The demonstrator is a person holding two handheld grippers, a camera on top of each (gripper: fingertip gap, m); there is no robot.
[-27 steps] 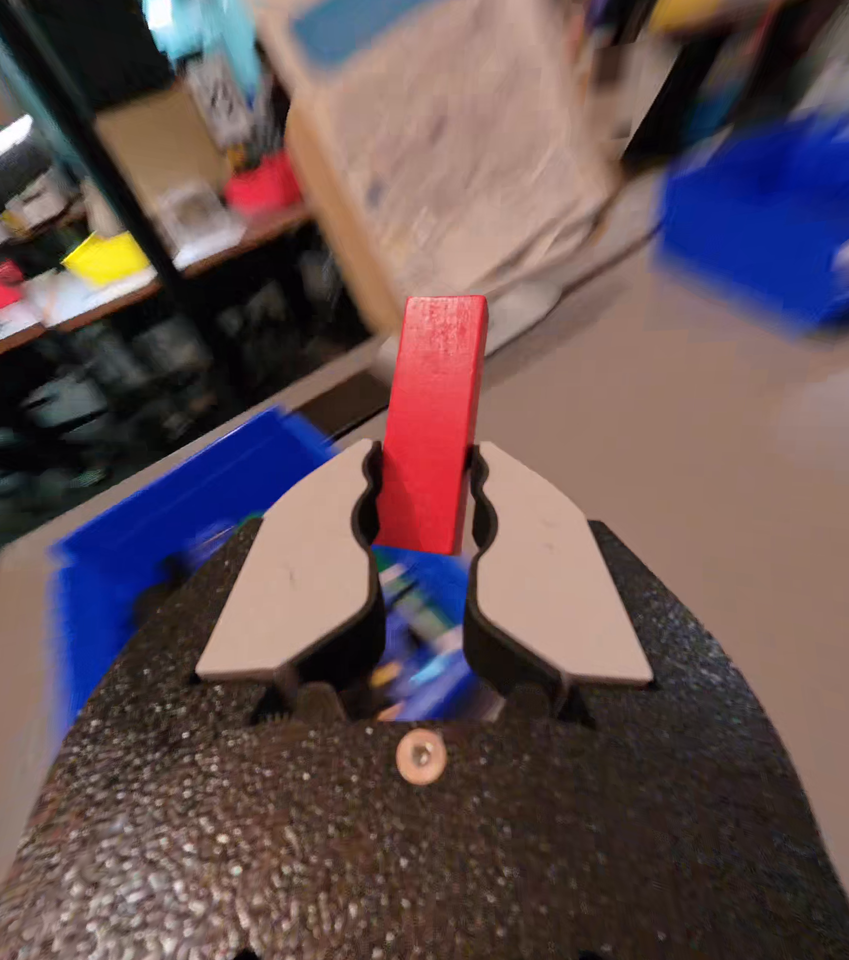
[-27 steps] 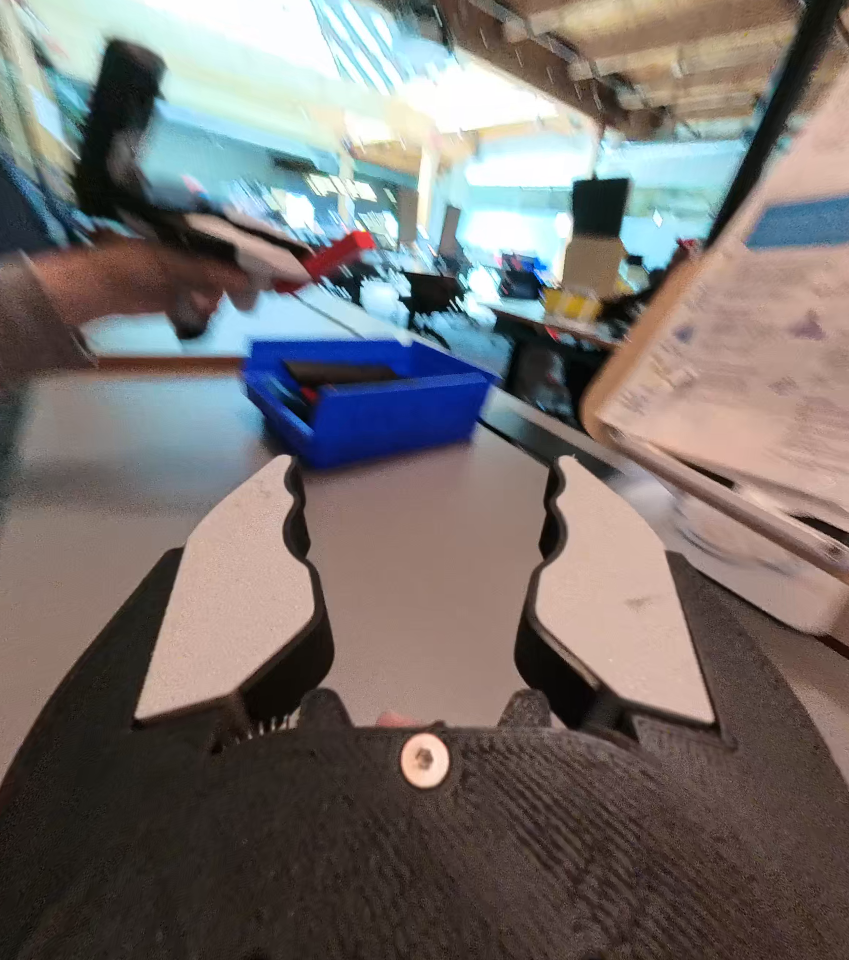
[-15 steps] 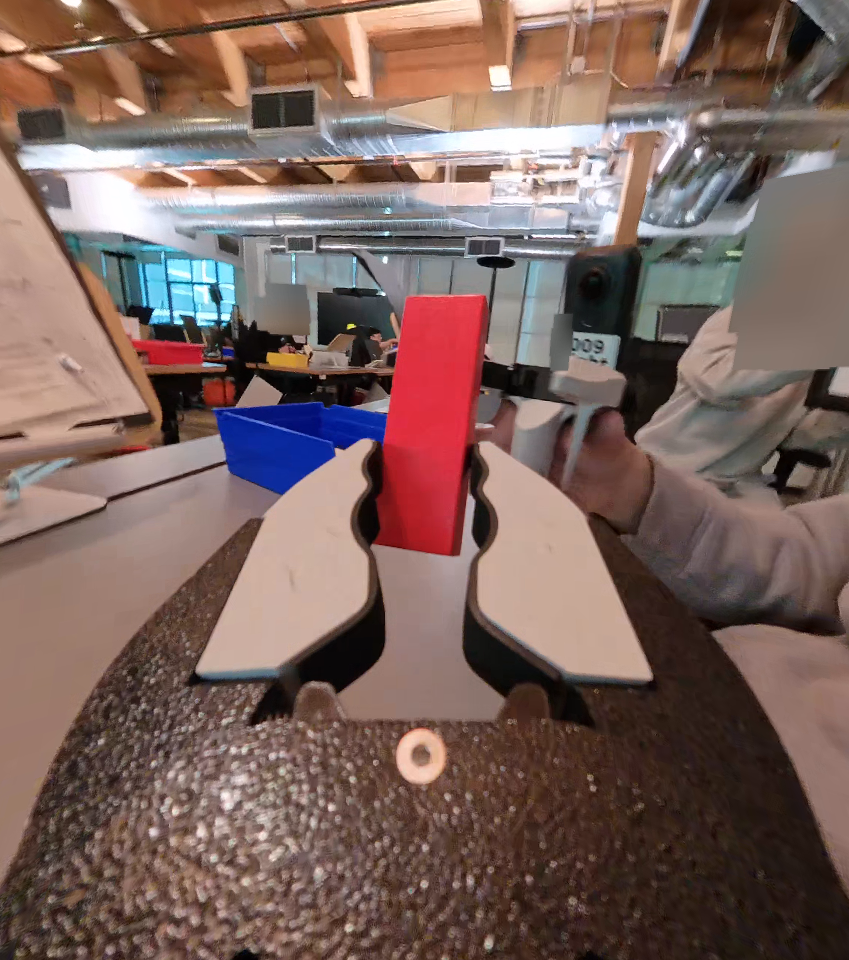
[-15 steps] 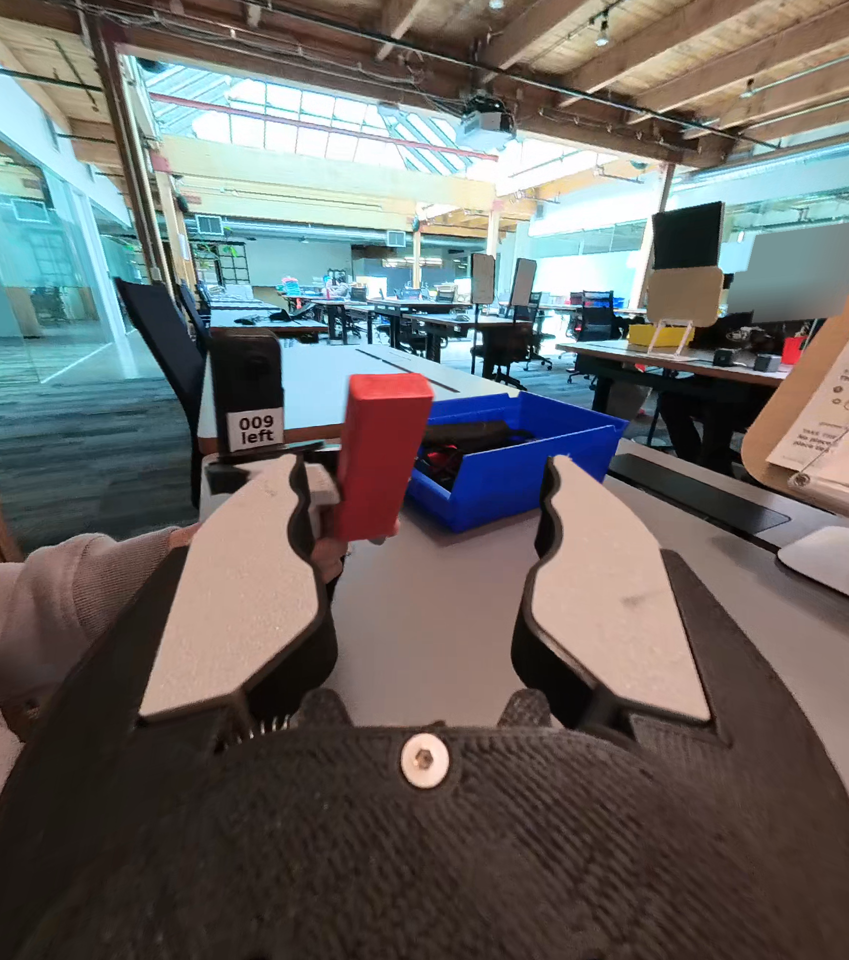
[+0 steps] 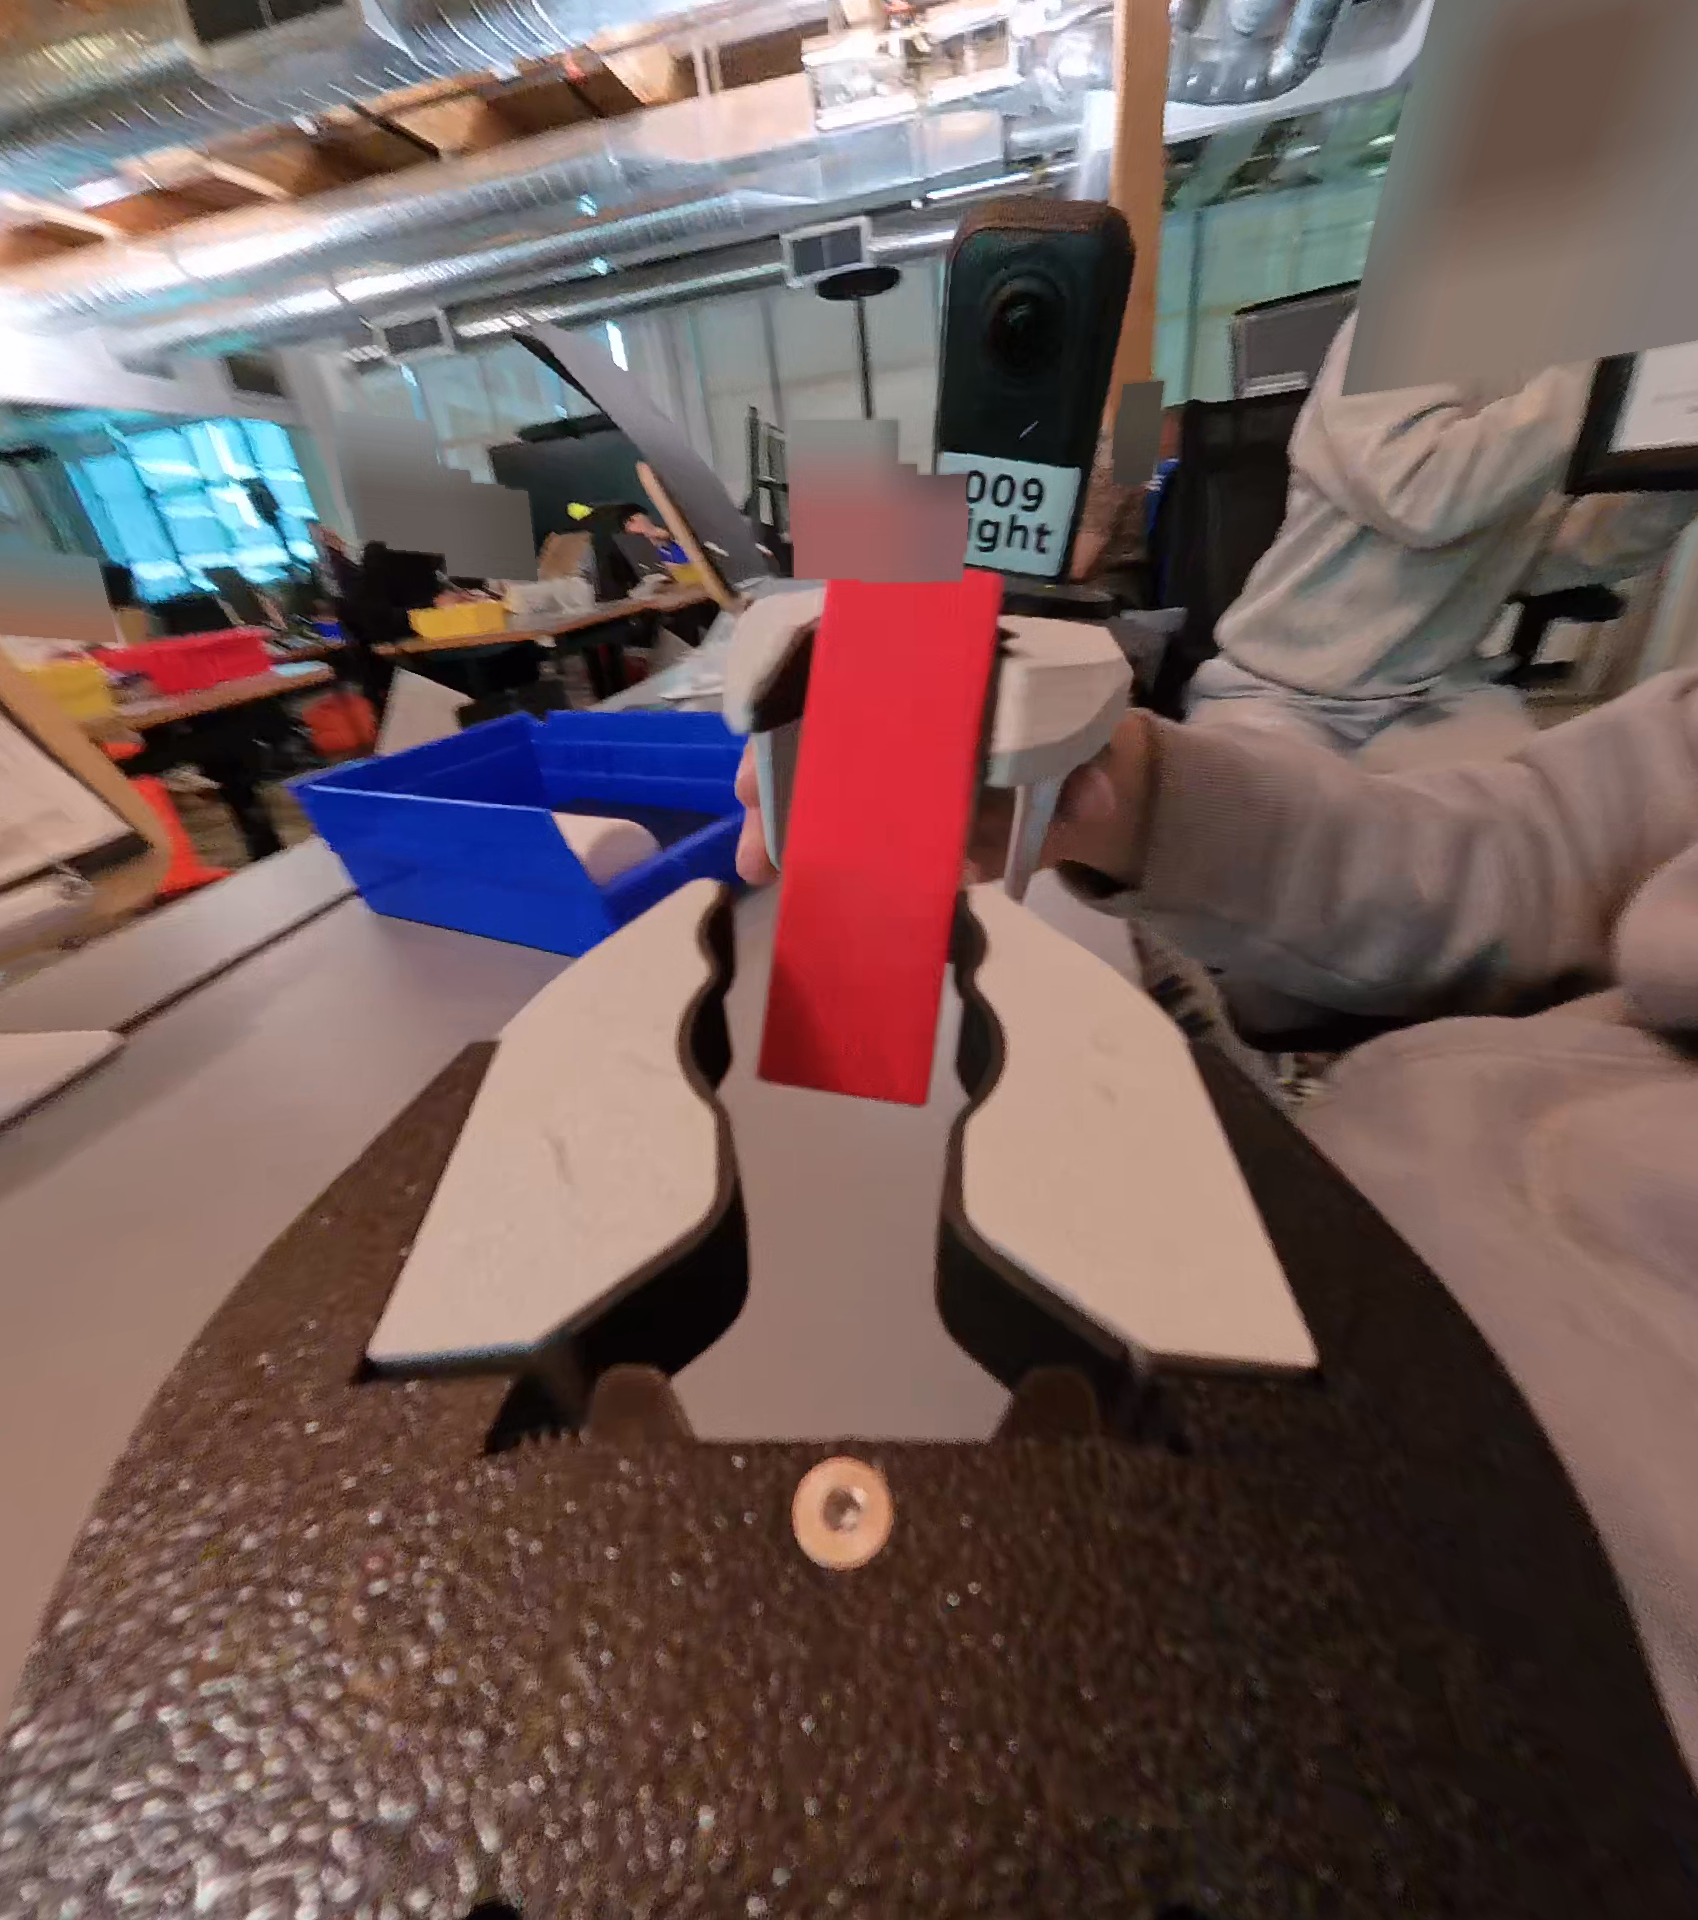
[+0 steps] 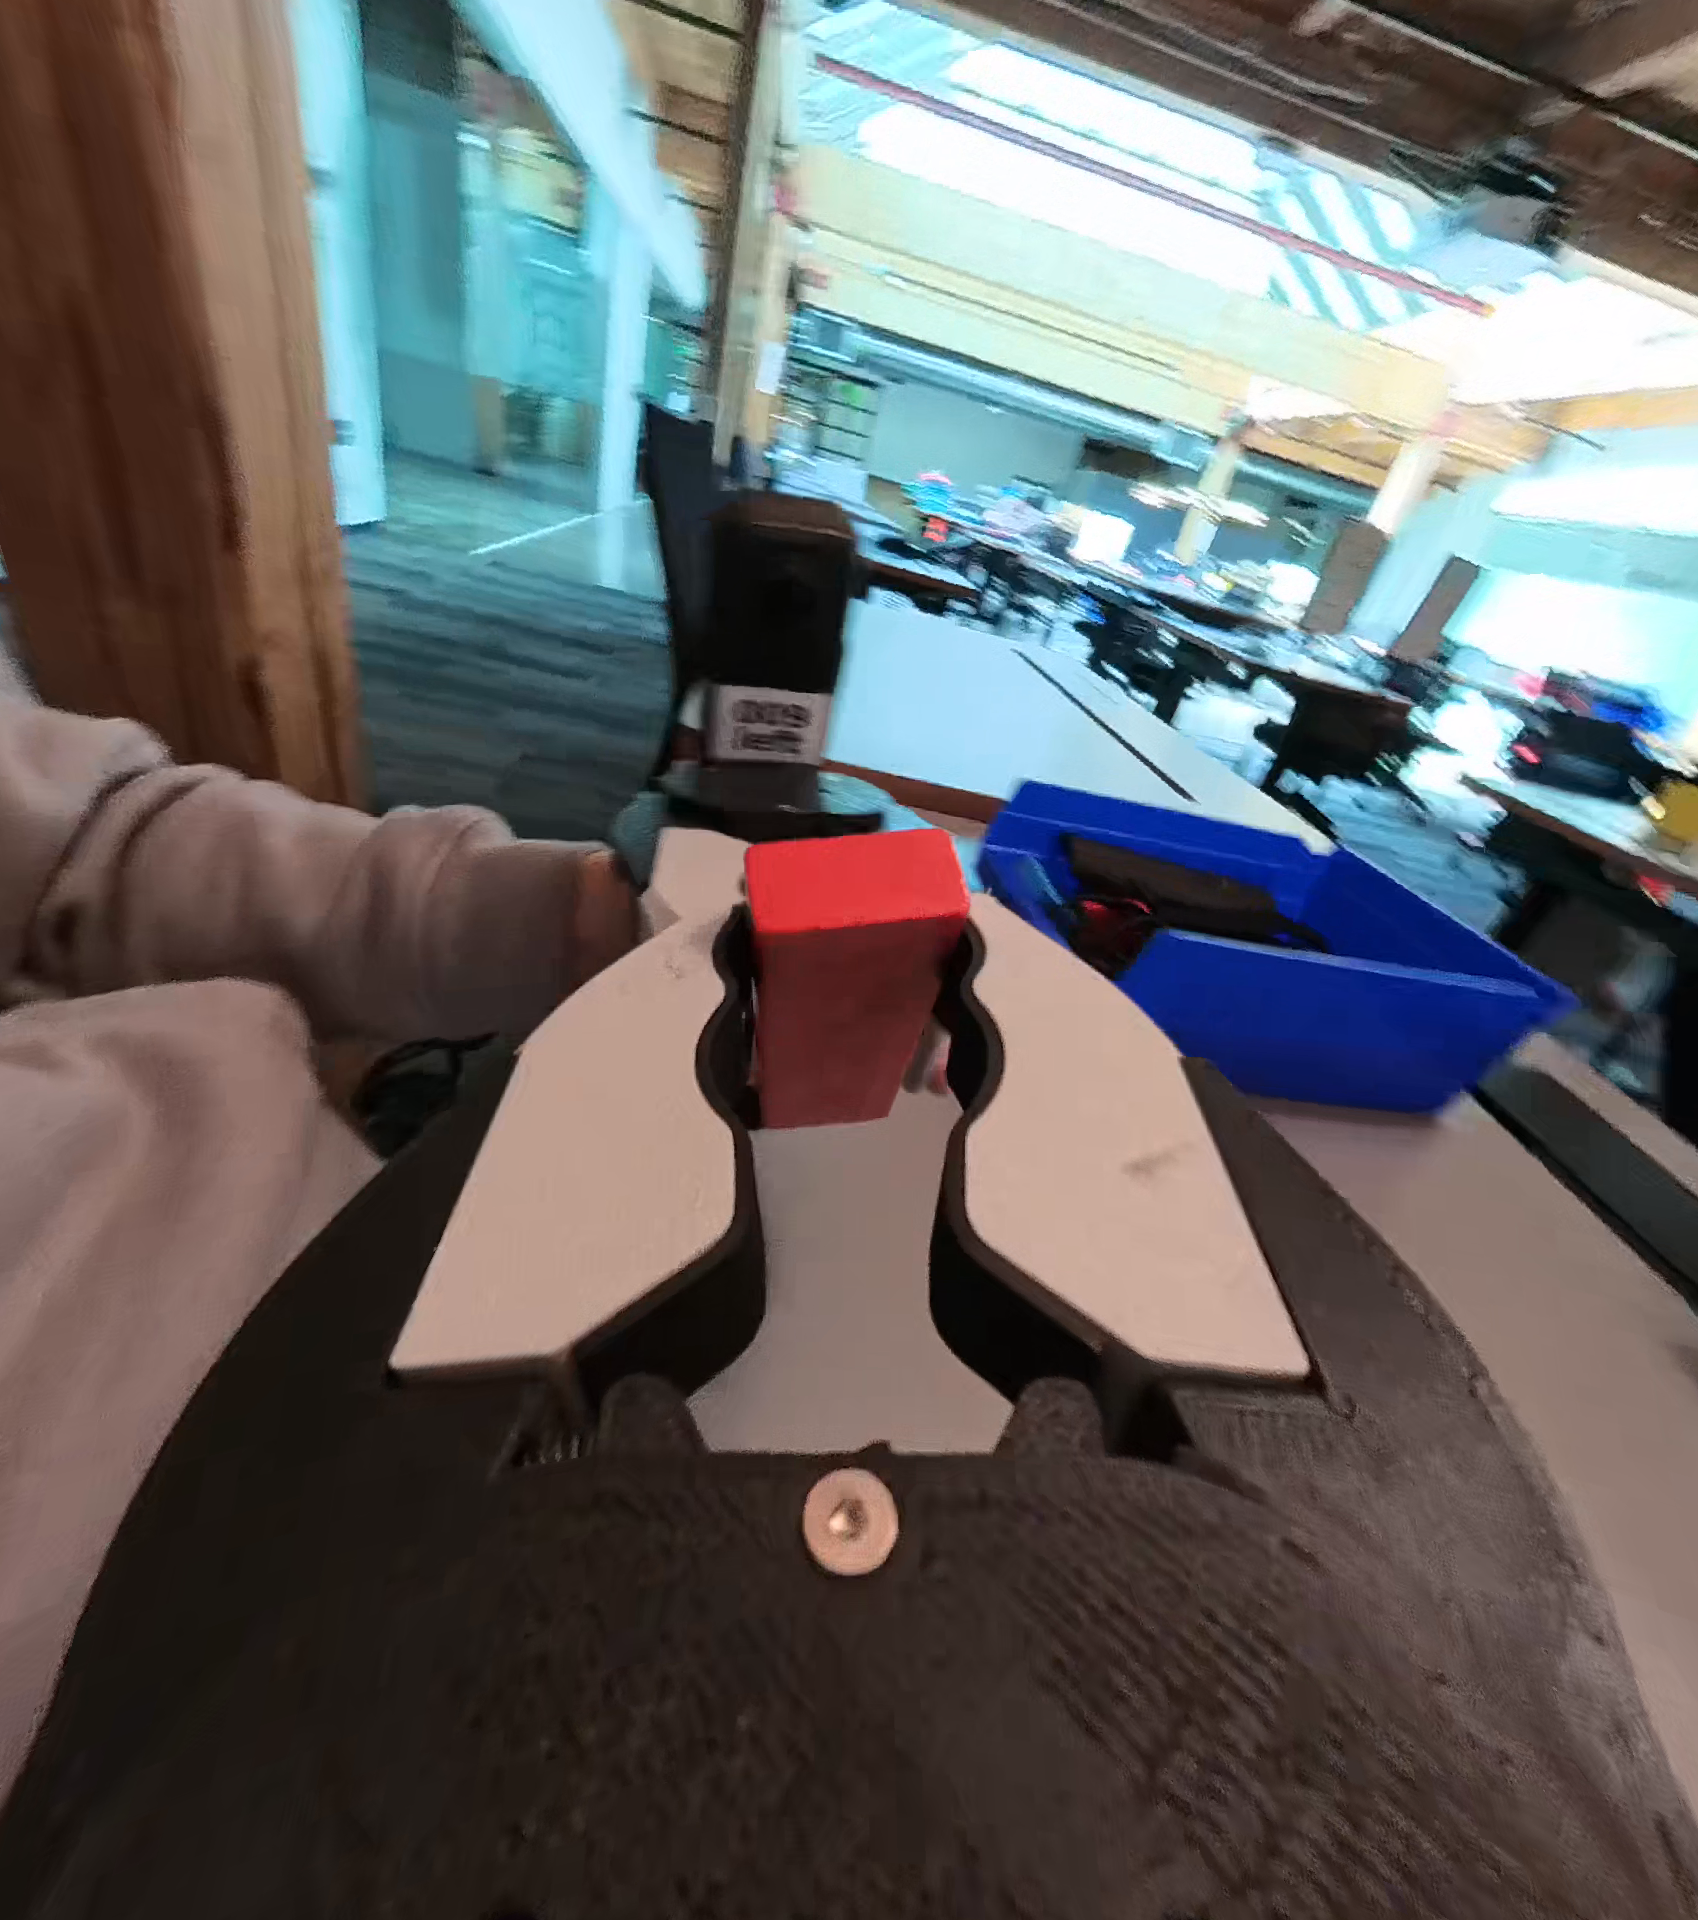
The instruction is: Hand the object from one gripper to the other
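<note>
red block (image 5: 866,842) stands upright, gripped by right tongs (image 6: 850,1023); left tongs (image 5: 840,997) loosened beside it. blue bin (image 6: 1344,997) holds dark items.

Bright, even indoor light from ceiling fixtures and far windows; skylight region blown out above the right claw (image 6: 850,977). Shadows soft, faint on the grey bench (image 5: 201,1091) beside the left claw (image 5: 840,956). Strong wide-angle bending at edges. Background beyond both claws smeared with motion blur, worse in the right wrist view.
</note>
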